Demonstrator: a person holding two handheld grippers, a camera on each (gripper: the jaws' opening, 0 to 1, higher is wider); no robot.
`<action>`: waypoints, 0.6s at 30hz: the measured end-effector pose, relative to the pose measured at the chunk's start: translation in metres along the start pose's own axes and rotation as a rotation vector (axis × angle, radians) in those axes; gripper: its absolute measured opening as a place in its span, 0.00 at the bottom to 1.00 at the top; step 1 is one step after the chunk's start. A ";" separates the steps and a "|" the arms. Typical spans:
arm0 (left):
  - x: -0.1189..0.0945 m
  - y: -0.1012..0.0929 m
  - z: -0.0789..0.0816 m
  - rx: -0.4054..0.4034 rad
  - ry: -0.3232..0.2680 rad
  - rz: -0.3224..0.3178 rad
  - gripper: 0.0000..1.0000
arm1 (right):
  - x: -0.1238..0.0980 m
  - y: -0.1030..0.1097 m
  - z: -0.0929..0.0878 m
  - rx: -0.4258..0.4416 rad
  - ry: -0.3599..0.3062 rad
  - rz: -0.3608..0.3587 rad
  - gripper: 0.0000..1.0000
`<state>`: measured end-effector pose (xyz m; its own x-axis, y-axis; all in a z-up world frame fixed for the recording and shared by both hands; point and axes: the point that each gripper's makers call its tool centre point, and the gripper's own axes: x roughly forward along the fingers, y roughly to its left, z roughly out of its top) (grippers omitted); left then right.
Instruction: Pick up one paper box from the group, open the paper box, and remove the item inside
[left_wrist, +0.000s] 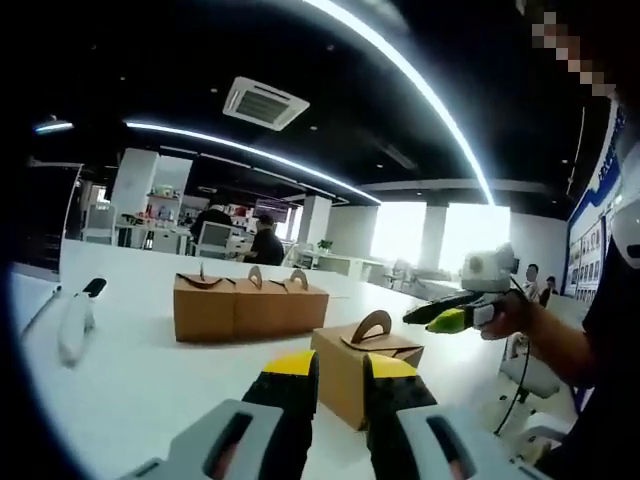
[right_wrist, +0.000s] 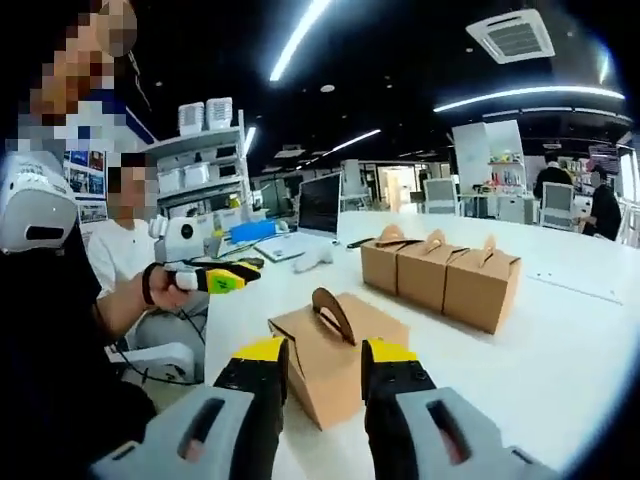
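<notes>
Tongs, left (left_wrist: 340, 378) and right (right_wrist: 322, 365), both spread, facing lone paper box (left_wrist: 363, 375) near desk (left_wrist: 130, 370) edge.
Risk: light box may skid off edge or get crushed; three-box row (left_wrist: 248, 308) behind.

near box (left_wrist: 352, 385) lower front hidden behind left gripper (left_wrist: 340, 385) jaws | same in right gripper view, right gripper (right_wrist: 325, 375) covers box base | row of three boxes (right_wrist: 442, 273): contents unseen, closed | far-bg people too small/blurred
</notes>
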<state>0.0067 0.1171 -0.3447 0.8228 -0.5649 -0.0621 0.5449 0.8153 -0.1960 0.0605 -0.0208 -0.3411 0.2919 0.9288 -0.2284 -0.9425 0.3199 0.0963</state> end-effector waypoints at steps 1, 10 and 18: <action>0.000 0.000 0.000 -0.007 -0.007 -0.003 0.20 | -0.001 0.000 0.000 -0.003 -0.002 -0.005 0.30; 0.004 -0.009 -0.016 -0.023 0.025 -0.038 0.20 | -0.003 -0.004 -0.013 0.011 0.006 -0.026 0.30; 0.023 -0.013 0.000 0.083 0.025 -0.187 0.32 | 0.000 -0.005 -0.001 -0.037 0.006 -0.013 0.30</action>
<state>0.0189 0.0936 -0.3433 0.7021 -0.7098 -0.0561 0.7004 0.7027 -0.1254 0.0656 -0.0224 -0.3429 0.3028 0.9235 -0.2355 -0.9442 0.3243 0.0578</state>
